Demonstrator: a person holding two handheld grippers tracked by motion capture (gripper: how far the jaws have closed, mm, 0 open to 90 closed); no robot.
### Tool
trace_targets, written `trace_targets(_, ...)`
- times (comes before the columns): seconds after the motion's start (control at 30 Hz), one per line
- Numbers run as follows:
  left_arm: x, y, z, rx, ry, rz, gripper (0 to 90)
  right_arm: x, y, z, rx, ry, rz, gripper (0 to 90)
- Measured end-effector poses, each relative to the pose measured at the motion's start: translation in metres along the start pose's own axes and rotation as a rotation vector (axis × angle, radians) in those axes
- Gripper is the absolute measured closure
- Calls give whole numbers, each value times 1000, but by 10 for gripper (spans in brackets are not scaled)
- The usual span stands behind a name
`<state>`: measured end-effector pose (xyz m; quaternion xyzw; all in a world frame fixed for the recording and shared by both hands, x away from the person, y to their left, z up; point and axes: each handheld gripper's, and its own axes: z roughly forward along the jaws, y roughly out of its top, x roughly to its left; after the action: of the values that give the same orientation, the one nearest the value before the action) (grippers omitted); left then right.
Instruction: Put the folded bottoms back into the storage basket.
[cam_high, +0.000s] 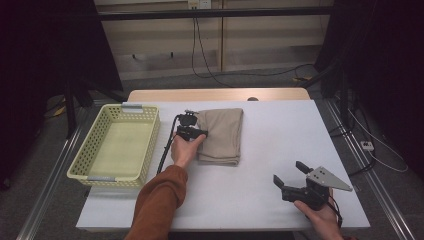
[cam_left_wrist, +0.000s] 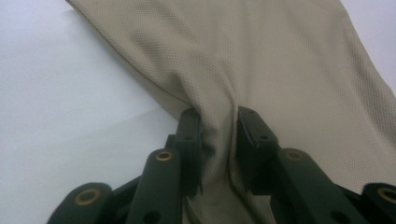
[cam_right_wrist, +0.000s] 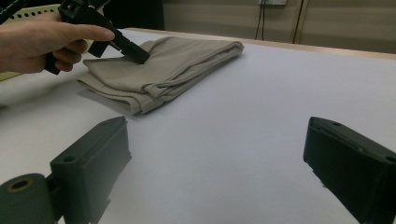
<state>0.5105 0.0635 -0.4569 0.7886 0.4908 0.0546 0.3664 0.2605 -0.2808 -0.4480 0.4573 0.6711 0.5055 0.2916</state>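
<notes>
A folded beige cloth (cam_high: 222, 135) lies on the white table (cam_high: 280, 130), left of centre. My left gripper (cam_high: 200, 132) reaches over the cloth's left edge from a hand in a rust-orange sleeve. In the left gripper view the cloth (cam_left_wrist: 280, 60) is bunched into a ridge between the two black jaws, with my left gripper (cam_left_wrist: 219, 116) shut on it. The right gripper view shows that same gripper (cam_right_wrist: 140, 57) biting the cloth (cam_right_wrist: 177, 65) near its top fold. My right gripper (cam_high: 289, 172) rests at the table's front right, open, its jaws wide apart (cam_right_wrist: 217, 126) over bare table.
A pale yellow plastic basket (cam_high: 152, 140) with nothing in it stands at the table's left edge, close to the left hand. A black cable trails from the left gripper toward the front. Cables run over the floor behind the table.
</notes>
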Motion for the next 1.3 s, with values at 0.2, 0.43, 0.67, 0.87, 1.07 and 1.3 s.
trace_targets(0.2, 2, 1, 0, 13, -45, -11, 794, 0, 0, 1, 2, 2, -2, 69)
trace_targets(0.43, 2, -3, -2, -40, -51, 28, 815, -2, 0, 0, 0, 1, 2, 70)
trace_targets(0.67, -1, -2, -7, -88, -57, 48, 815, -1, 0, -1, -4, 1, 2, 69)
trace_targets(0.87, -4, 3, -17, -143, -81, 60, 823, -1, 0, -1, -4, -1, 8, 69)
trace_targets(1.07, -7, 8, -28, -198, -105, 74, 825, -1, 0, -1, -7, -1, 9, 69)
trace_targets(1.3, -14, 16, -39, -246, -123, 103, 826, -1, 1, -2, -11, 3, 7, 69)
